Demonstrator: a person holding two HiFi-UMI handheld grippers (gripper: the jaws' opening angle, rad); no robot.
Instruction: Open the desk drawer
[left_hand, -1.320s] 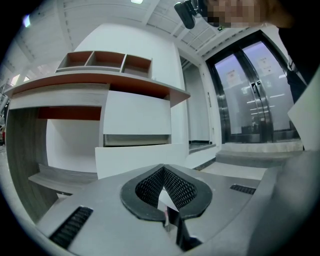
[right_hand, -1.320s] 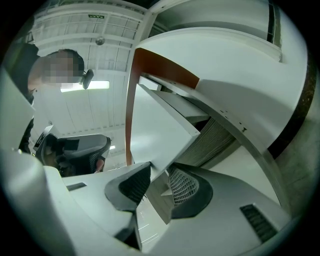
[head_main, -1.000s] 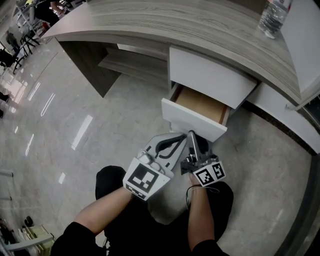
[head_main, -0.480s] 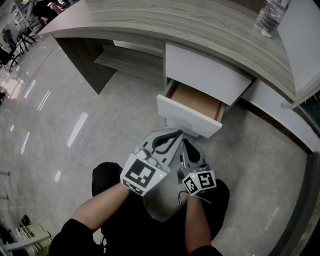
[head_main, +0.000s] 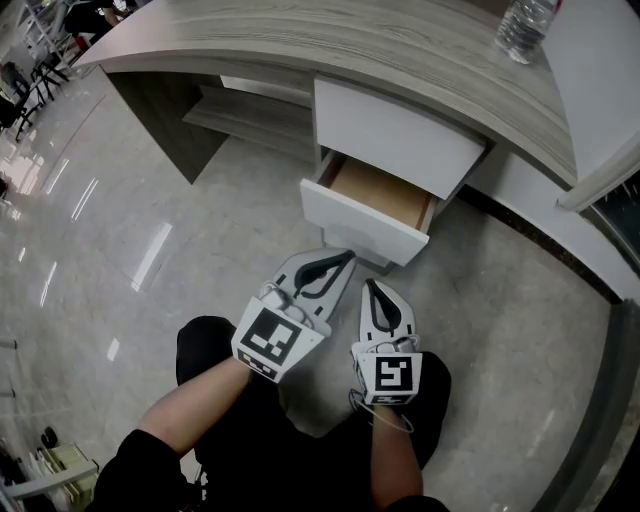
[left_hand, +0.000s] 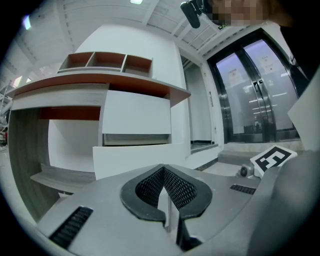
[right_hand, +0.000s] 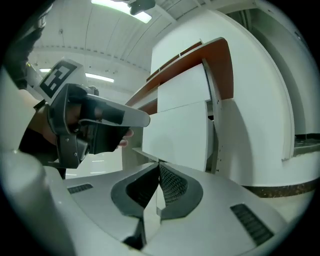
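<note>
1. Head view shows the drawer (head_main: 368, 208) under the curved wood-grain surface (head_main: 350, 50) – it is the lower of two, pulled partly out, with its bare wooden inside visible below the shut upper drawer front (head_main: 395, 135).
2. The left hand-held gripper (head_main: 343, 261) hangs just short of the drawer's white front panel without touching it. Its jaws are together with nothing between them, which its own view confirms.
3. The right hand-held gripper (head_main: 371, 290) sits beside the left one, a little further from the panel. Its jaws have just been closing and now meet on nothing.
4. Both tools are level and aimed toward the desk, low over the person's knees and the glossy floor (head_main: 150, 200). That looks like a resting pose, not a reach.
5. Judging from how far the drawer stands out, the opening seems done or nearly so – neither tool has a hold on it.
6. A water bottle (head_main: 522, 25) stands on the far part of the surface, well apart from the drawer and out of the way.
</note>
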